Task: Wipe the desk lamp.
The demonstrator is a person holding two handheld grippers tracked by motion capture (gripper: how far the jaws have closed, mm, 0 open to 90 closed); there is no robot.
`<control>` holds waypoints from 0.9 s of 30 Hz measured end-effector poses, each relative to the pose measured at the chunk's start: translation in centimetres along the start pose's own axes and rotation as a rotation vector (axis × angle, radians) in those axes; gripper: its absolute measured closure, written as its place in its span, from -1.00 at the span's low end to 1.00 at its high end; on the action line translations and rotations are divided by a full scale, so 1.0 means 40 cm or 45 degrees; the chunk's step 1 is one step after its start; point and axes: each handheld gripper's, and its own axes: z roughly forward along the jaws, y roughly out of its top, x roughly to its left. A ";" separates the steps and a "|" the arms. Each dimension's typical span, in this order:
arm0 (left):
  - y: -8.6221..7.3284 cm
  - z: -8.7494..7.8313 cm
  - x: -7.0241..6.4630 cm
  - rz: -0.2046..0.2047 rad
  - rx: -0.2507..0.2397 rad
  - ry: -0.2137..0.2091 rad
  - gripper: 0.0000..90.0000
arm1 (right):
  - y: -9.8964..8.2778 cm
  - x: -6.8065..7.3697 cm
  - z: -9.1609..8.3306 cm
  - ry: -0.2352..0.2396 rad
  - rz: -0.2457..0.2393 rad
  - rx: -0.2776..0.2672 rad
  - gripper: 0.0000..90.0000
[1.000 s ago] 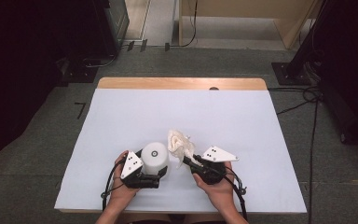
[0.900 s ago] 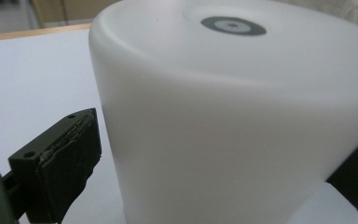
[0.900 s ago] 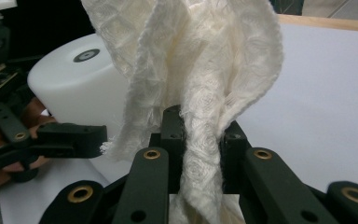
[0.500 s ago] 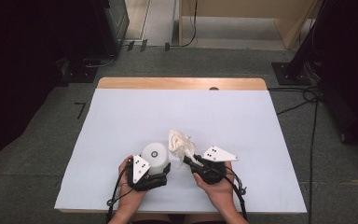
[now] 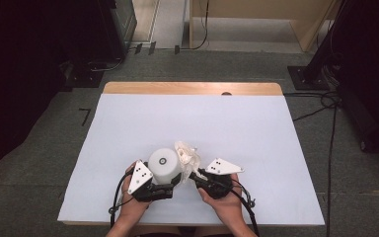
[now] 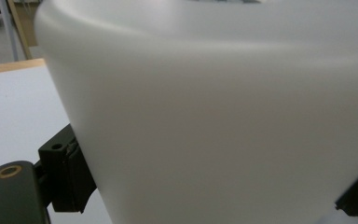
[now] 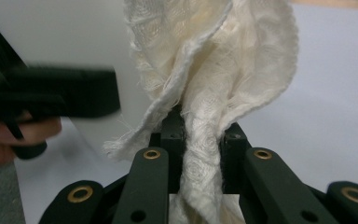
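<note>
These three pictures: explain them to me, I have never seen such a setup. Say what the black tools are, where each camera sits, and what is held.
A person sits at a table covered in white and holds a hand-operated gripper in each hand. The high view looks down from above. The other two cameras ride on the grippers, looking along their black fingers. The left gripper is closed around a white, smooth, round container, which looms large in the left gripper view. The right gripper pinches a crumpled cream cloth; its view shows the woven fabric squeezed between the fingers, beside the container.
</note>
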 end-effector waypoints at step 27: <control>-0.024 0.021 0.016 0.043 0.029 -0.058 -0.81 | 0.009 -0.005 -0.004 -0.025 -0.005 0.005 0.72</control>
